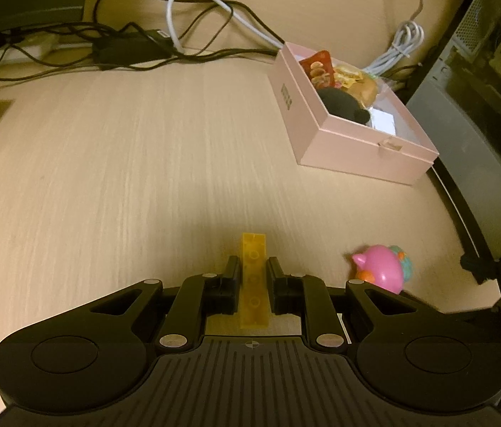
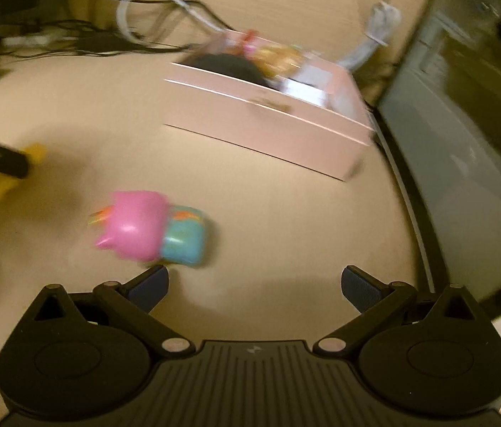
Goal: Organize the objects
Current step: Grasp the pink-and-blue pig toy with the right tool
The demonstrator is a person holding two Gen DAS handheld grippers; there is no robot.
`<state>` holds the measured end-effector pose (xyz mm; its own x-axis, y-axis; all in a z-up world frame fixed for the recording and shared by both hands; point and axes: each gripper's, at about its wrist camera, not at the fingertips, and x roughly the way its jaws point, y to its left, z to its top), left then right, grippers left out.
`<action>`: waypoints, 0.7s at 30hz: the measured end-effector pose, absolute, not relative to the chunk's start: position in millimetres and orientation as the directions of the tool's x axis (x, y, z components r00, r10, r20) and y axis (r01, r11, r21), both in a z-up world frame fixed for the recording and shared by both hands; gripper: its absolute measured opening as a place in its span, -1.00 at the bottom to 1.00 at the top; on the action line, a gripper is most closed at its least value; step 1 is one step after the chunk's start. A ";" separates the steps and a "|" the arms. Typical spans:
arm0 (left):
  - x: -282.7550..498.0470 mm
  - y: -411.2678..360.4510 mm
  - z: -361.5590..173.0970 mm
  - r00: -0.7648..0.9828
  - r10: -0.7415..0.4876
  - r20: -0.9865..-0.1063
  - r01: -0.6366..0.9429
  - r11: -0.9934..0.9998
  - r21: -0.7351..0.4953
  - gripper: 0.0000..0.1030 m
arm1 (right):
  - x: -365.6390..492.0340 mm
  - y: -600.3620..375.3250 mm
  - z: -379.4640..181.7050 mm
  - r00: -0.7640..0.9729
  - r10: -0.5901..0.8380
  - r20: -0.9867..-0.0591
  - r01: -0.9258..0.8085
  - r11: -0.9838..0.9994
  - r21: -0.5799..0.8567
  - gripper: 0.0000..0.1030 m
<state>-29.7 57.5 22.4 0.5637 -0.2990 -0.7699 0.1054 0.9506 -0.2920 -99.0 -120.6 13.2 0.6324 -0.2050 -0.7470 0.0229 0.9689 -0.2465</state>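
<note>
My left gripper (image 1: 253, 267) is shut on a long yellow toy brick (image 1: 253, 274), which stands between the pads and pokes out past the fingertips, above the pale wooden desk (image 1: 126, 163). A pink and teal toy figure (image 1: 382, 270) lies on the desk to its right. In the blurred right wrist view the same toy figure (image 2: 151, 229) lies just ahead of the left fingertip of my right gripper (image 2: 256, 283), which is open with nothing between its fingers. The yellow brick (image 2: 35, 153) and a left finger show at that view's left edge. The pink box (image 1: 343, 138) holds several items.
The open pink box (image 2: 272, 121) sits at the desk's right side, next to a computer case (image 1: 478, 114). A tangle of black and white cables (image 1: 165, 32) and a power strip (image 1: 12, 53) runs along the back. The desk edge curves away at the right.
</note>
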 end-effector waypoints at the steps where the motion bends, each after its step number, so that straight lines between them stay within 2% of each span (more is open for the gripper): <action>1: -29.8 57.4 21.9 0.560 -0.302 -0.771 0.104 0.950 -0.295 -0.65 | -98.6 -126.6 13.2 0.622 -0.211 -0.754 0.051 0.972 -0.230 1.00; 4: -30.7 56.4 20.9 0.554 -0.308 -0.774 0.102 0.947 -0.304 -0.65 | -101.4 -139.9 15.3 0.607 -0.170 -0.776 0.100 0.985 -0.138 1.00; 8: -32.5 55.5 21.6 0.558 -0.309 -0.770 0.101 0.947 -0.306 -0.65 | -111.7 -137.8 21.9 0.641 -0.059 -0.766 0.054 0.998 -0.032 1.00; 13: -38.5 59.4 24.9 0.572 -0.300 -0.763 0.085 0.947 -0.308 -0.65 | -115.2 -114.3 26.4 0.652 0.071 -0.755 -0.098 0.995 0.009 1.00; 21: -53.8 85.4 32.6 0.607 -0.244 -0.756 0.005 0.953 -0.304 -0.65 | -91.7 -89.4 18.6 0.630 0.113 -0.768 -0.153 0.988 0.020 1.00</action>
<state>-53.8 85.4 32.6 0.6074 -0.2441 -0.7559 0.0046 0.9527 -0.3039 -91.7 -89.4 18.6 0.6305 0.1131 -0.7679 -0.1530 0.9880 0.0199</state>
